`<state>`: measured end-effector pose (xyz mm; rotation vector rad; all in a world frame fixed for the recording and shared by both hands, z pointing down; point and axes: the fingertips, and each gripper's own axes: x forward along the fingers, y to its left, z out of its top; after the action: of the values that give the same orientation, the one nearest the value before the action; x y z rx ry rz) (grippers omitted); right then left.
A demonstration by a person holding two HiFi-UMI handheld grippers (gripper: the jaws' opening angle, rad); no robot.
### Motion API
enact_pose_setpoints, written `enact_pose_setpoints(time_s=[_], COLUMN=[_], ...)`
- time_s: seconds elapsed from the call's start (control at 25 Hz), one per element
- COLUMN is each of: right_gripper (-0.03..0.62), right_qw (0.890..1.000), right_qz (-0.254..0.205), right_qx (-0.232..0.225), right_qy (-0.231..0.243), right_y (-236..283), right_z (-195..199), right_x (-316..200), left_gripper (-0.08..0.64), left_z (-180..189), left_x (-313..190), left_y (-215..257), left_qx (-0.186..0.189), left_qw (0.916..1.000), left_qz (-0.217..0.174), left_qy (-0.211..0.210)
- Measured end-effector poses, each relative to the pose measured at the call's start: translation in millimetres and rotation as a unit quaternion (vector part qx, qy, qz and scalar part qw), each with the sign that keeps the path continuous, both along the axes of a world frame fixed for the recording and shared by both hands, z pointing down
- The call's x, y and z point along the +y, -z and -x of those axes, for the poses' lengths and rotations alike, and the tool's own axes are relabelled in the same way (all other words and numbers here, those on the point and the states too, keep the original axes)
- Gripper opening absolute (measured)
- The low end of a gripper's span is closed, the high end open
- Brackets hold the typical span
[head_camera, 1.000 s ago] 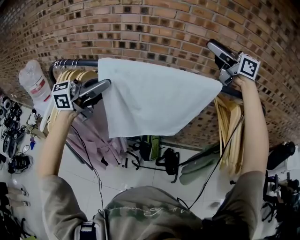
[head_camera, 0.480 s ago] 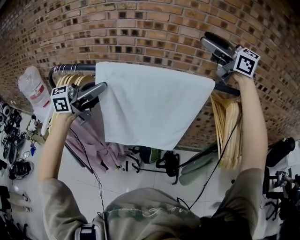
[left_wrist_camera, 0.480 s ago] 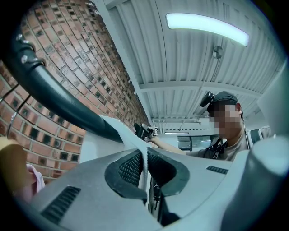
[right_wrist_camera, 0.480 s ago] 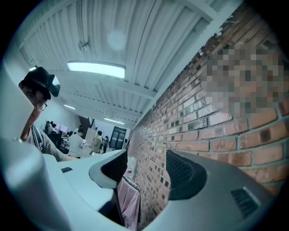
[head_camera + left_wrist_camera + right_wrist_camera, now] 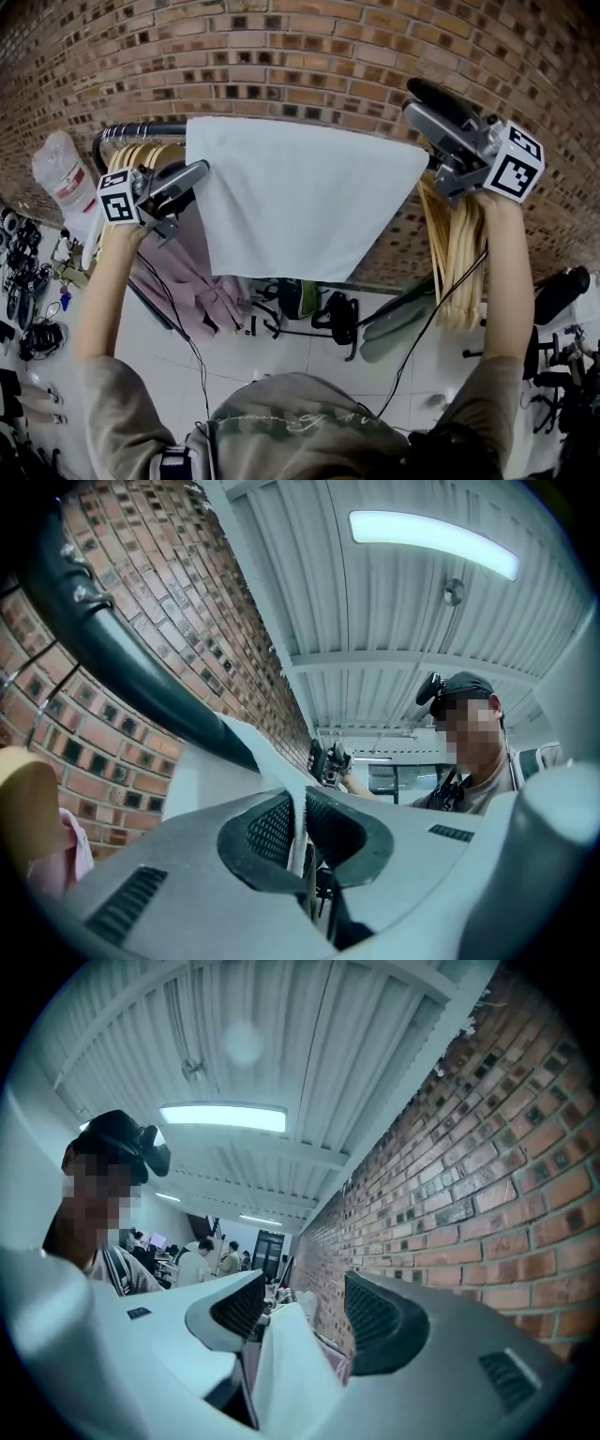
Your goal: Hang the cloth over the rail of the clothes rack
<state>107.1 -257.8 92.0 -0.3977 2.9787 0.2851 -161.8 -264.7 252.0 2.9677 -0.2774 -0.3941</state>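
A pale blue cloth [image 5: 300, 206] hangs over the dark rail [image 5: 141, 131] of the clothes rack, in front of a brick wall. My left gripper [image 5: 202, 173] is shut on the cloth's left edge just below the rail. The left gripper view shows that edge [image 5: 298, 841] pinched between the jaws, with the rail [image 5: 122, 667] slanting above. My right gripper [image 5: 412, 99] stands open, up and right of the cloth's right corner [image 5: 420, 157]. In the right gripper view the cloth [image 5: 291, 1372] rises between the jaws, and the pads [image 5: 375, 1321] do not press on it.
Wooden hangers hang on the rail to the left [image 5: 141, 155] and right [image 5: 455, 253] of the cloth. A pink garment [image 5: 187, 272] hangs under my left gripper. A plastic-wrapped bundle [image 5: 61, 178] sits far left. Bags and gear [image 5: 328, 319] lie on the tiled floor below.
My right gripper has swung right and nearer to me, away from the cloth's right corner. The cloth has settled squarer along the rail. The left gripper has kept still.
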Motion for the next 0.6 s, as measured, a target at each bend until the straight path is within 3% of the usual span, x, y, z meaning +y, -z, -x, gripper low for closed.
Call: enact_pose_setpoints(time_s=[0.28, 0.44, 0.6], right_gripper=[0.278, 0.279, 0.278], right_qw=[0.998, 0.994, 0.988], right_qz=[0.055, 0.104, 0.128], right_qx=[0.037, -0.008, -0.015], right_qy=[-0.021, -0.019, -0.083], right_y=[-91, -125, -159], right_z=[-5, -19, -44], right_x=[39, 46, 27], left_gripper=[0.02, 0.02, 0.02], left_z=[2, 5, 1], left_x=[-2, -2, -2], left_y=[0, -1, -5], left_qx=[0.001, 0.004, 0.001], left_qw=[1.0, 1.0, 0.9998], left_qz=[0.002, 0.005, 0.013], left_qy=[-0.004, -0.006, -0.013])
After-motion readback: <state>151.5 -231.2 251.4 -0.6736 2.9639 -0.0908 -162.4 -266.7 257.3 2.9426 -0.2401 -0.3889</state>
